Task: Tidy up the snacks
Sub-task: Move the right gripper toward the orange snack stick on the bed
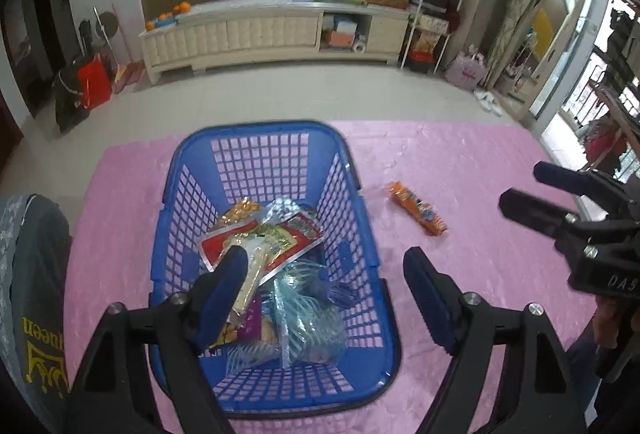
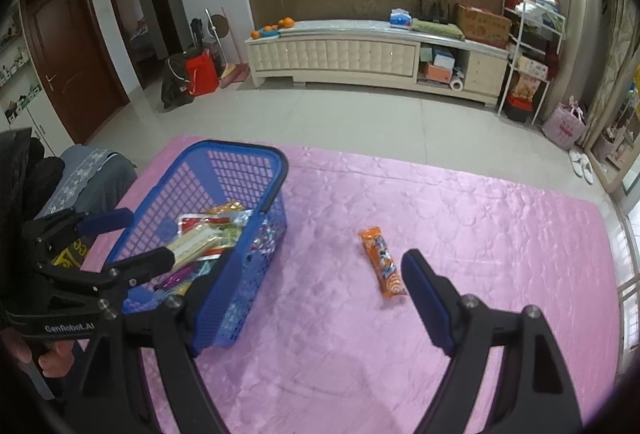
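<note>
A blue plastic basket stands on the pink cloth and holds several snack packets, among them a red and white one and a pale blue bag. My left gripper hangs open above the basket, one finger over the packets and the other outside the right wall, gripping nothing. An orange snack pack lies alone on the cloth to the right of the basket. My right gripper is open and empty, and the orange pack lies just beyond its right finger. The left gripper shows at the left edge, the right gripper at the right edge.
The pink cloth ends in a far edge, with tiled floor beyond it. A long cream cabinet stands against the back wall. A grey garment with yellow print sits at the left. A hand holds the left gripper.
</note>
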Motion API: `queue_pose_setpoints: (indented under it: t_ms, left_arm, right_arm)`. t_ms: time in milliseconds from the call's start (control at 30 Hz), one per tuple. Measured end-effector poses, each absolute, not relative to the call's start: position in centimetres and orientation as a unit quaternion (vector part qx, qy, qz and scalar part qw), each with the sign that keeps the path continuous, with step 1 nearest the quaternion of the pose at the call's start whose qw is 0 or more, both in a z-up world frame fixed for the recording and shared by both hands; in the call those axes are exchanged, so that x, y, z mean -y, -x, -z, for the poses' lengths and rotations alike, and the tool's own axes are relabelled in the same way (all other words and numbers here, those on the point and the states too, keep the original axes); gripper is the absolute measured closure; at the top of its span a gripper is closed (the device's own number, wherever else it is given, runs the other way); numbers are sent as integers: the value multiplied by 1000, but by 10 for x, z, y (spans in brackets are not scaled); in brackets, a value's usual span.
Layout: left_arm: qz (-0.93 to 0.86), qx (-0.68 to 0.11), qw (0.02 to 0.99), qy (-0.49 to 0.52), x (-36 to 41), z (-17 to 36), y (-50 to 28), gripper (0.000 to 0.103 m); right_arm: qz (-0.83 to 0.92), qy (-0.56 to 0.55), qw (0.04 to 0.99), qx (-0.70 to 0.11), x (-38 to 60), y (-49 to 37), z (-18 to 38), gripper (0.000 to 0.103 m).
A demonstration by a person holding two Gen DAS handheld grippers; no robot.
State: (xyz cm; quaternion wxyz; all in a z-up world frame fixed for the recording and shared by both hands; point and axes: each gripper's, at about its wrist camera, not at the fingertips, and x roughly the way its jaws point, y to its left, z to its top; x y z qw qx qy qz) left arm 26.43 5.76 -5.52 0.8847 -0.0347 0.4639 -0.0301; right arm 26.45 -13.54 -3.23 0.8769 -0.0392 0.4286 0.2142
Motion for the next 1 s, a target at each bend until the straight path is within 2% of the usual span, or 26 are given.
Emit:
queue_pose_setpoints:
  t_ms: [100, 167, 233, 267, 300, 400, 467, 1000]
  left_arm:
    - [18, -477, 878, 30, -61, 66, -278, 24]
    - [11, -487, 873, 36, -66, 73, -288, 17]
    - [3, -489, 871, 45, -71, 77, -296, 16]
    - [-1, -492, 869, 53, -75, 81, -302, 11]
    - [-3, -496, 867, 58, -78, 85, -305, 0]
    - [-1, -518, 854, 56, -81, 100, -319, 0]
    - [-4, -526, 849, 48, -81, 107, -325, 0]
    - [-23, -567, 823, 38, -84, 138, -355, 0]
  right_arm:
    - [-212, 33, 868, -447, 141, -282, 45, 18]
    - [-205, 38, 862, -462, 143, -294, 56, 18]
    - [-198, 39, 860, -469, 145, -302, 67, 18]
    - [-194, 42, 860, -471, 146, -306, 73, 18]
    - [-191, 46, 858, -475, 146, -311, 80, 16]
    - [-187, 47, 850, -491, 148, -322, 99, 7]
    - [-183, 49, 846, -498, 149, -328, 112, 4]
    - [-178, 66, 825, -533, 148, -361, 187, 4]
